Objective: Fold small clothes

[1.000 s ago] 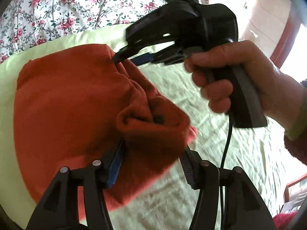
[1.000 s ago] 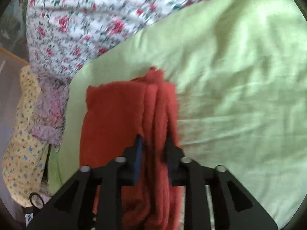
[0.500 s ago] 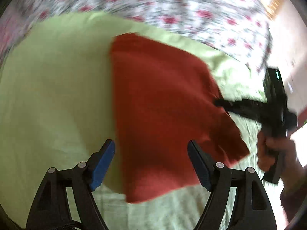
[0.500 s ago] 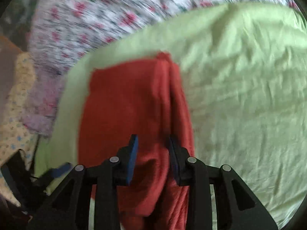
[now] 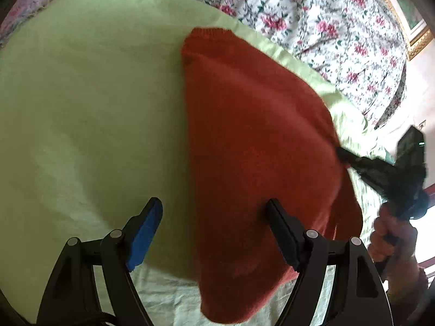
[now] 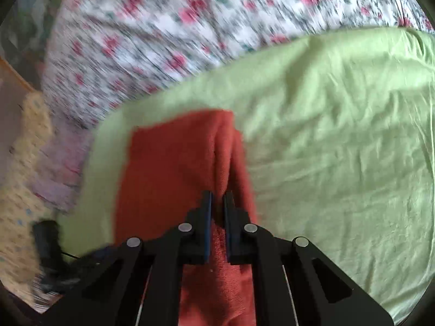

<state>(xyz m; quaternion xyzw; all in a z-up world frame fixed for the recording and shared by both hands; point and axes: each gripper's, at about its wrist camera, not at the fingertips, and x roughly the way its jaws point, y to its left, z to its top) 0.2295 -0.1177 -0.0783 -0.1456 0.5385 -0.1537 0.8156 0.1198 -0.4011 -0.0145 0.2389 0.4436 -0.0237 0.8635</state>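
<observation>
Right wrist: tongs (image 6: 217, 203) pinch fuzzy knit garment (image 6: 168, 168).

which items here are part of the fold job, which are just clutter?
In the job:
- orange knit garment
- right gripper, shut on the garment's edge
- left gripper, open, holding nothing
- green sheet, the folding surface

Lying about:
- floral bedspread
- yellow patterned cloth
- gold picture frame
</observation>
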